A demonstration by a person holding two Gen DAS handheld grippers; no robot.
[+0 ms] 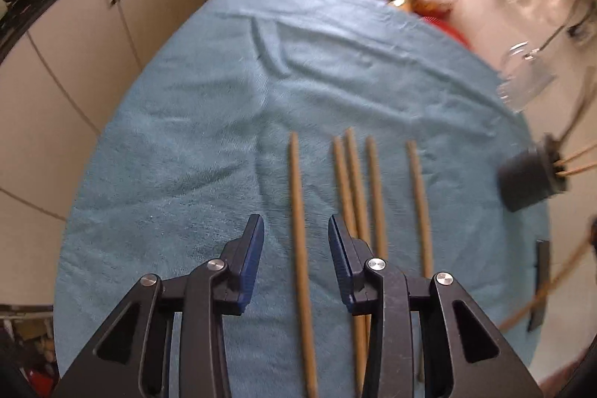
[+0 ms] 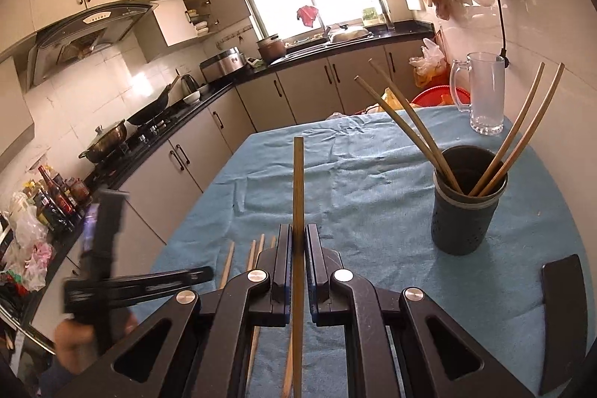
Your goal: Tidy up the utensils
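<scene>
A: Left wrist view: left gripper (image 1: 296, 241) is spread over the leftmost of five tan wooden chopsticks (image 1: 300, 248) lined up on the blue towel-covered table (image 1: 186, 137), not pinching yet.

B: Right wrist view: right gripper (image 2: 297, 260) pinches one wooden chopstick (image 2: 297, 196), probably headed for the dark cylindrical holder (image 2: 466, 215) far right. Open towel between, clear glass mug (image 2: 483, 92) sits behind.

Five loose chopsticks (image 1: 375, 196) lie on the blue towel (image 1: 186, 144) over the surface, side by side in the lower middle of the left wrist view. One more chopstick (image 2: 297, 211) stands between the right gripper's fingers (image 2: 285, 263) at the centre of the right wrist view. Four chopsticks (image 2: 410, 125) lean in the single dark holder cup (image 2: 466, 219) at the right. One glass mug (image 2: 483, 92) stands at the upper right. Two grippers are in view.
</scene>
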